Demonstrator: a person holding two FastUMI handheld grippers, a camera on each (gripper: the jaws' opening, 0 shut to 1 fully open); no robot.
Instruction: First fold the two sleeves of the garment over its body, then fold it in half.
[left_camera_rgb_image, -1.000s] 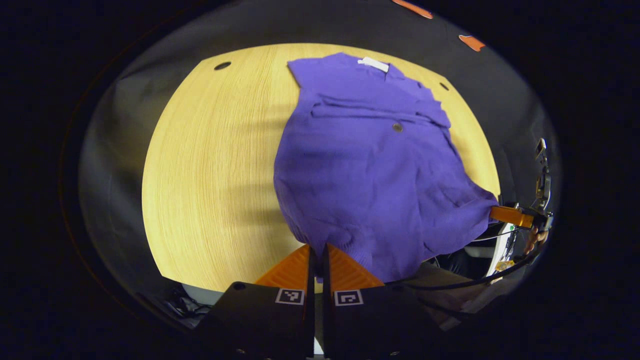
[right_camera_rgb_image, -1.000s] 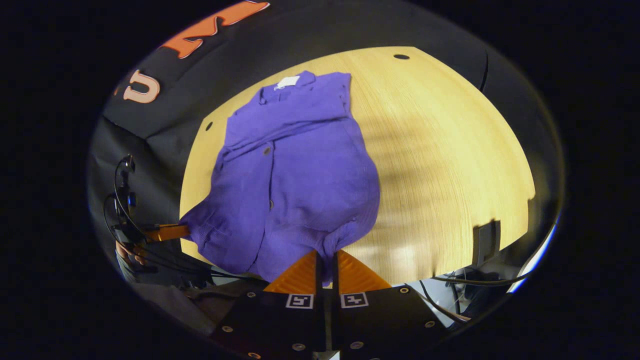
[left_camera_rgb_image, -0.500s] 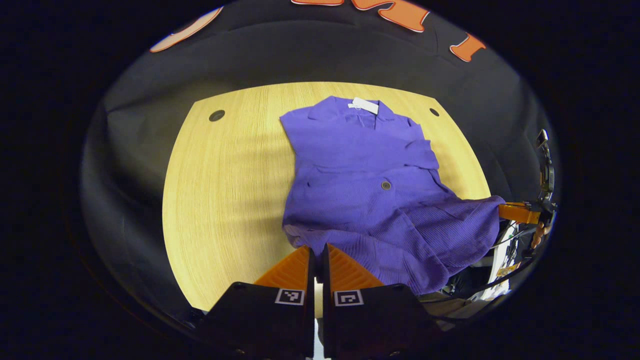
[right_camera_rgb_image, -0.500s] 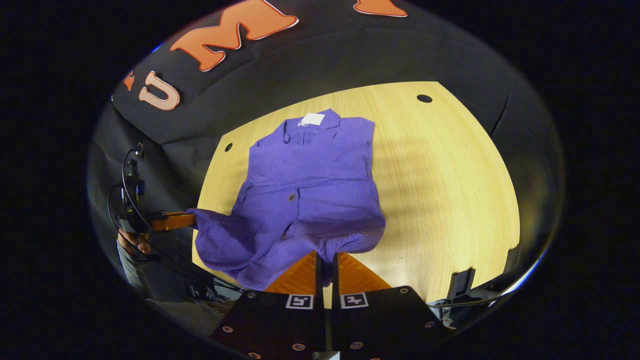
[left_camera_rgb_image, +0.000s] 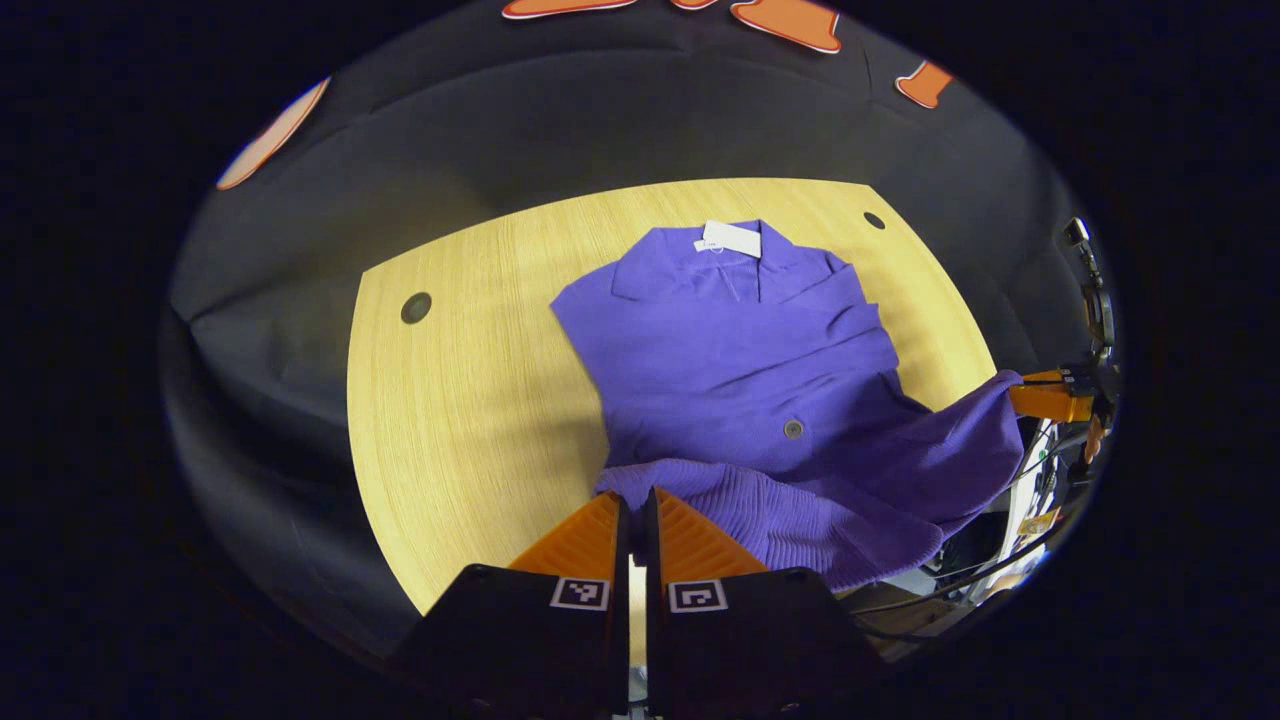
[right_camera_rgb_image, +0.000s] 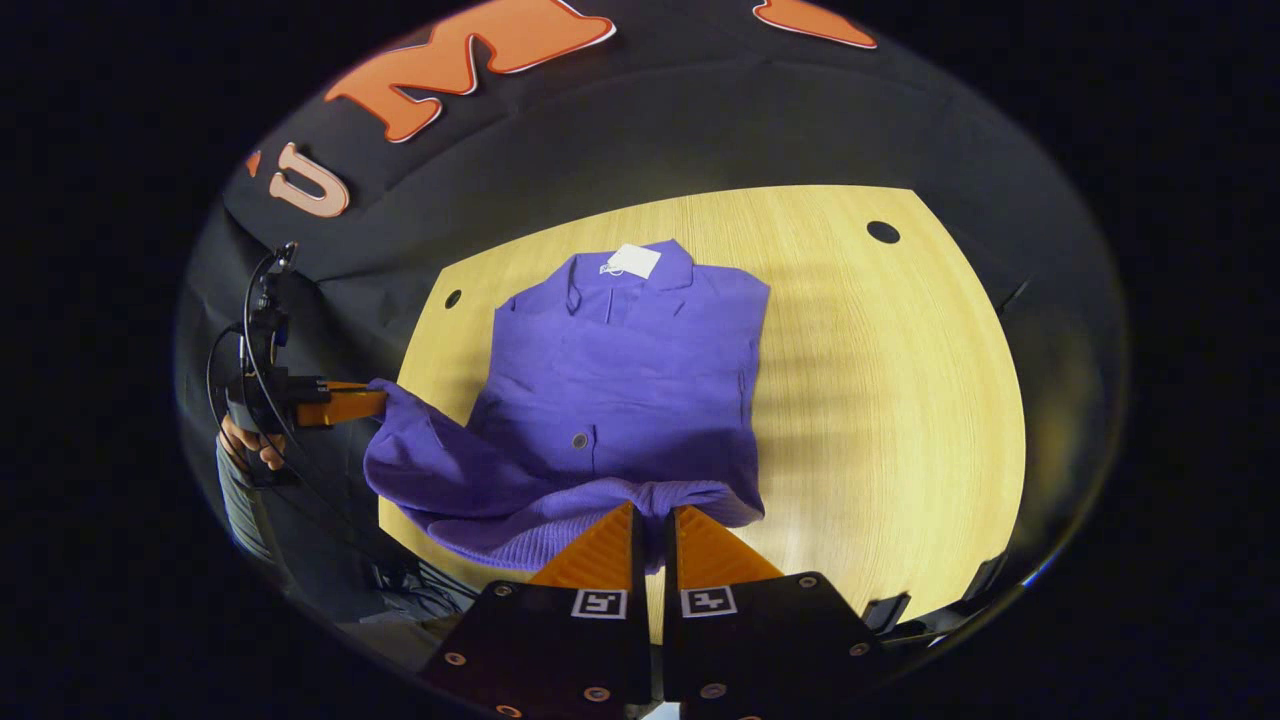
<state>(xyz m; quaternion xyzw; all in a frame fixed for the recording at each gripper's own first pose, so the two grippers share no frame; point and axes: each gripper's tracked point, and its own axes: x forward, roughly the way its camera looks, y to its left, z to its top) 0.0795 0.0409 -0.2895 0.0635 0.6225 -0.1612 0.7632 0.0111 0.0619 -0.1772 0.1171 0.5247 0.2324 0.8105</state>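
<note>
Garment (left_camera_rgb_image: 740, 350) hem seemingly between 2 grippers

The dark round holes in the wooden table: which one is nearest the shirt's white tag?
The hole at the far edge on the tag's side. The other hole sits far across bare table.

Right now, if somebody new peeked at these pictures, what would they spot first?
Probably the big purple garment spread on the yellow wooden table, white tag at its collar on the far side. Its near hem is lifted, pinched at one corner by the left gripper and at the other by the right gripper.
</note>
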